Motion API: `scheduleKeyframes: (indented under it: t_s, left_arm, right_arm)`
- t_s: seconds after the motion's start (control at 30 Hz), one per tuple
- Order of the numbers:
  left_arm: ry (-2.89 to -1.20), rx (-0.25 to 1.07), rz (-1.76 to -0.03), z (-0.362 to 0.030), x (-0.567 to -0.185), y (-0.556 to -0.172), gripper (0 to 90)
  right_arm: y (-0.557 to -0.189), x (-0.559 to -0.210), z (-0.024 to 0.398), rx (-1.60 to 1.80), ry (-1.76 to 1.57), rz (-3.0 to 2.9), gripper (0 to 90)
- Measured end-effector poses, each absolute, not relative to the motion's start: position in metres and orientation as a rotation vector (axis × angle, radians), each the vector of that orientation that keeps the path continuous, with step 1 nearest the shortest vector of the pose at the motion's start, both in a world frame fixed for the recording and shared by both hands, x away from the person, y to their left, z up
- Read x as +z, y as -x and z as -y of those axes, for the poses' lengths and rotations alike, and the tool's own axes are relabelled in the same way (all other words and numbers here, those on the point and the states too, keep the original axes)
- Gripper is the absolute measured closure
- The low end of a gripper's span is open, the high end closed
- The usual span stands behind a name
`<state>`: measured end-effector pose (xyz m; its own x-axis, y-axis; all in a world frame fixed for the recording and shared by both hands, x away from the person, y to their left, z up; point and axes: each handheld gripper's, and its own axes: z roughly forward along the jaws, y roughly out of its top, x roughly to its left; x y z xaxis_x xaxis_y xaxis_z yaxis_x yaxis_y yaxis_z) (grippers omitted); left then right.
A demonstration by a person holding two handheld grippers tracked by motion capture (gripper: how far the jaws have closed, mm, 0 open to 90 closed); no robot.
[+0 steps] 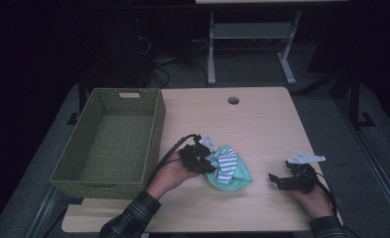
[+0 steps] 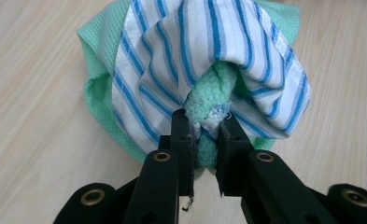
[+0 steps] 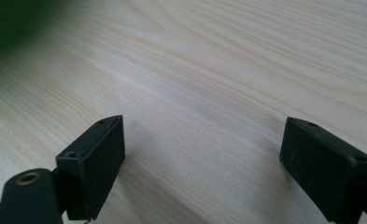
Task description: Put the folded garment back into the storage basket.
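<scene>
A bundle of cloths lies near the table's front middle: a mint-green cloth with a blue-and-white striped cloth draped over it. My left gripper is shut on the bundle at its left side. In the left gripper view the jaws pinch a green fold together with the striped cloth, and my left gripper holds the bundle a little off the wood. My right gripper rests at the front right, open, with bare table between its jaws.
A green woven basket stands empty at the table's left side. A round cable hole sits near the far edge. A desk frame and cables are on the floor beyond the table.
</scene>
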<state>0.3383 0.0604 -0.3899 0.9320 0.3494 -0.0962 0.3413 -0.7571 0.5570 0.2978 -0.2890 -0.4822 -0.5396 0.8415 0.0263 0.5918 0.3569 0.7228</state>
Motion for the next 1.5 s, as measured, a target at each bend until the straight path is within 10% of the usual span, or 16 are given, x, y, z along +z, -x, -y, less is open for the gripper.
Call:
scheduleKeyframes:
  t_s: [1.5]
  left_arm:
    - [-2.378, 0.144, -0.599, -0.131, -0.303, -0.362, 78.8]
  right_arm:
    - [-0.3, -0.483, 0.288, 0.953, -1.315, -2.267, 2.2]
